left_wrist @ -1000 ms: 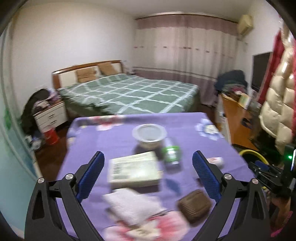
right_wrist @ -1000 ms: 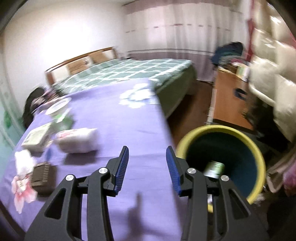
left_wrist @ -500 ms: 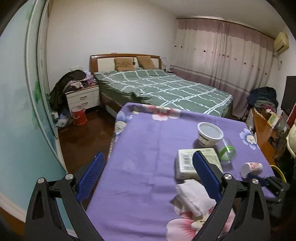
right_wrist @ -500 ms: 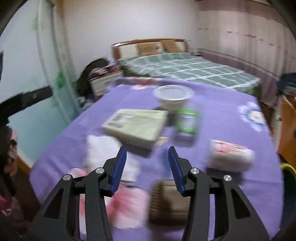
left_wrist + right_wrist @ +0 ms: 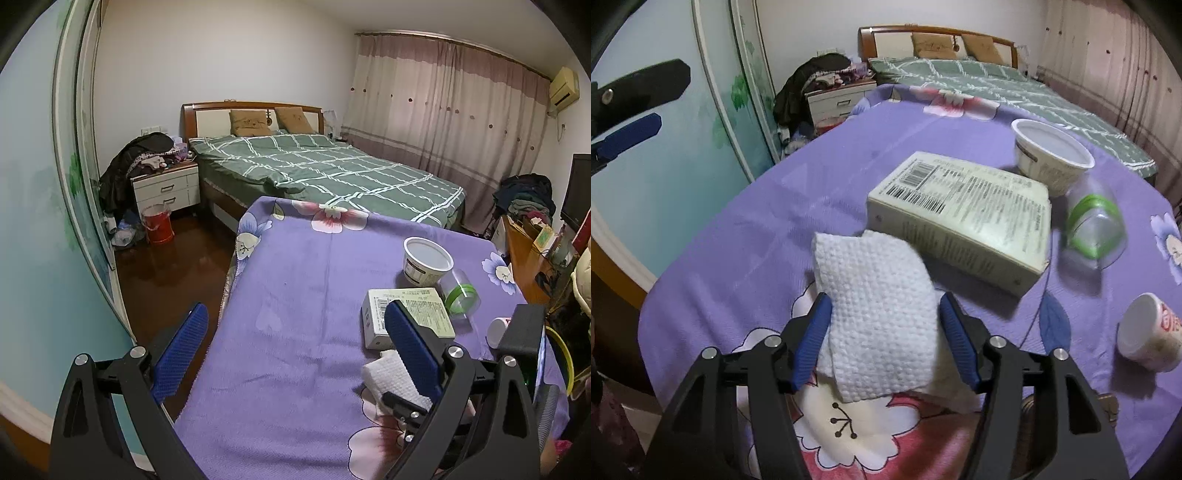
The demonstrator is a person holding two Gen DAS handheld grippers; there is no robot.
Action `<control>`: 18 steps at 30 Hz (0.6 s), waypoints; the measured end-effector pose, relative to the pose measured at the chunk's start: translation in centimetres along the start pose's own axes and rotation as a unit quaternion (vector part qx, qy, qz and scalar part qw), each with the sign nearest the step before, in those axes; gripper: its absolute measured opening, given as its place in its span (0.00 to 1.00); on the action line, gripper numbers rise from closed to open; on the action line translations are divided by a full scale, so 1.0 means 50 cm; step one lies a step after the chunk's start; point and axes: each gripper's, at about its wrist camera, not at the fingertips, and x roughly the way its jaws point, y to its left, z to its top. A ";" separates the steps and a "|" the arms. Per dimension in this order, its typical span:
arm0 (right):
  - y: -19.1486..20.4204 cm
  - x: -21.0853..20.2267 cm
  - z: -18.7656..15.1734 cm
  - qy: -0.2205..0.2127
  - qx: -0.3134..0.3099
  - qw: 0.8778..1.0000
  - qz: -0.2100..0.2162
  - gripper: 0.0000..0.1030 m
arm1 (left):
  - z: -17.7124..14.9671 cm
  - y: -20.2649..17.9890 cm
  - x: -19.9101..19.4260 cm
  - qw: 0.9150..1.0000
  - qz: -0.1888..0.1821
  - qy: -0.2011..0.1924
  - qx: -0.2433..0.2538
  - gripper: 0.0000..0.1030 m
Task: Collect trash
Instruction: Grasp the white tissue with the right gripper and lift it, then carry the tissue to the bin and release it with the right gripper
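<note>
Now the right gripper (image 5: 884,328) points down over the near edge of the purple cloth (image 5: 768,206), jaws apart and just lately widening. A white tissue (image 5: 875,314) lies crumpled on the cloth between the blue pads; the left pad sits at its edge, the right pad just beside its other edge, and whether either presses on it cannot be told. Tissue rests on a pink flower print.

Behind the tissue, touching or nearly so: a flat carton (image 5: 964,218), barcode up. Past the carton, a white tub (image 5: 1049,155), upright, mouth open. Right of the carton, a clear cup (image 5: 1097,225) with green bands, on its side, close against the tub. Well right of the tissue, a small white pot (image 5: 1148,336) with red print, also on its side.

Left gripper (image 5: 291,343) hangs at the cloth's left side, jaws wide, nothing between them; one pad is over bare floor, the other in front of the carton (image 5: 406,317). From this view the tissue (image 5: 391,376) shows partly behind the right-hand finger. A yellow bin rim (image 5: 565,354) shows at the far right, below the table edge.

Background: green checked bed (image 5: 332,173), nightstand (image 5: 166,188) piled with clothes, red bucket (image 5: 157,227) on the floor.
</note>
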 end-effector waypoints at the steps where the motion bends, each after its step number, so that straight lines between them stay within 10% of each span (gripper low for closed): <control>1: 0.000 -0.002 0.000 -0.001 0.001 1.000 0.000 0.52 | 0.000 -0.002 0.002 1.000 0.000 0.001 0.000 0.92; 7: 0.003 -0.013 -0.010 -0.003 0.002 1.000 0.025 0.17 | -0.007 -0.019 0.013 1.000 -0.005 0.008 0.006 0.92; 18: -0.038 -0.092 -0.019 -0.047 0.034 0.998 0.034 0.13 | -0.008 -0.054 0.012 1.000 -0.010 0.007 0.019 0.92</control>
